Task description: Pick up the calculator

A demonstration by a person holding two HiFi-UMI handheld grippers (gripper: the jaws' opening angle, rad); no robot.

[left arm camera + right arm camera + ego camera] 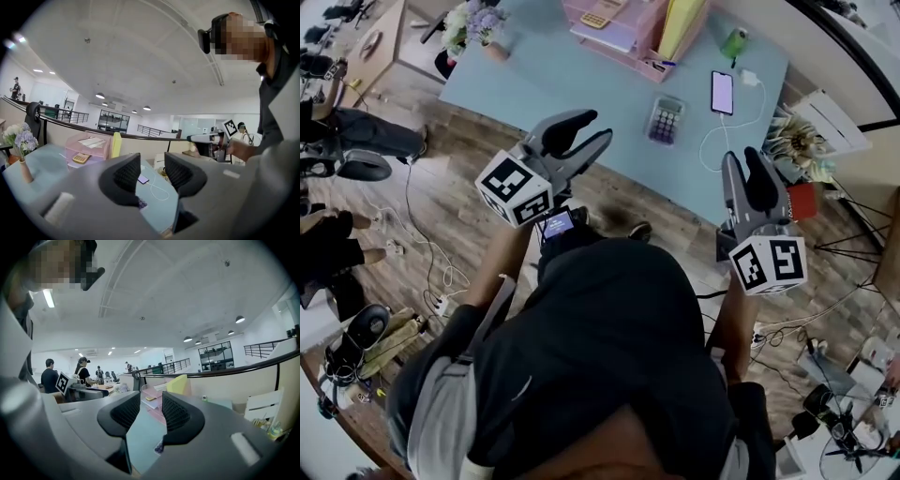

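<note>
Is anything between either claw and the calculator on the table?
For the left claw, only bare blue table lies before the calculator. For the right claw, the white charging cable lies flat between them, probably low enough to pass over.

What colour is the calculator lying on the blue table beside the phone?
The calculator is pale with purple keys, seen best in the head view.

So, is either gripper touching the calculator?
No: in the head view the calculator lies on the table, with the left gripper and right gripper both held clear of it.
</note>
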